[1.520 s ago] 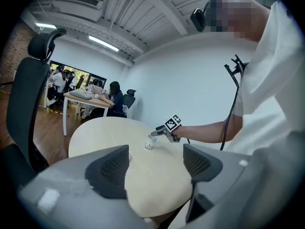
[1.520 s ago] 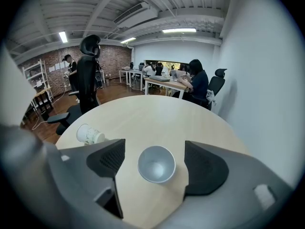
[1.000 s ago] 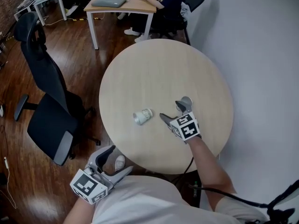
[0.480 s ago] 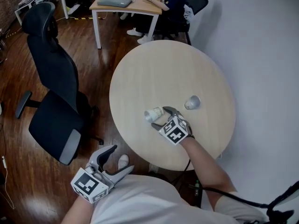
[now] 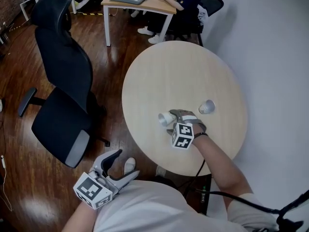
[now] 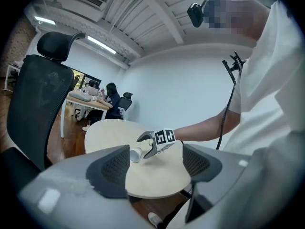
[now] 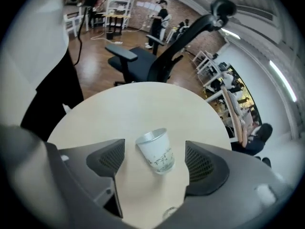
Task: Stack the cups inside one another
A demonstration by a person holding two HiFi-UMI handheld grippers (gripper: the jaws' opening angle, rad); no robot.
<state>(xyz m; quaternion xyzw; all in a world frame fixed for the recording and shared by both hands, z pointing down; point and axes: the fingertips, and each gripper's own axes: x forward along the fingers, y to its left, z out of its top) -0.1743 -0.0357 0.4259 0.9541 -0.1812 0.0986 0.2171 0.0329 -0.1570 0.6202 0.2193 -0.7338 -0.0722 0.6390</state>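
Here the right gripper (image 7: 153, 163) is hovering low over the round table (image 5: 183, 76), jaws spread, with a cup (image 7: 157, 154) lying on its side between them, clear of both. A second cup (image 5: 206, 106) is sitting nearby on the table. The left gripper (image 5: 124, 164) is hanging off the table's edge, spread and empty

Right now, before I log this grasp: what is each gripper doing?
Left gripper: open, empty.
Right gripper: open, fingers either side of the lying cup, not closed on it.
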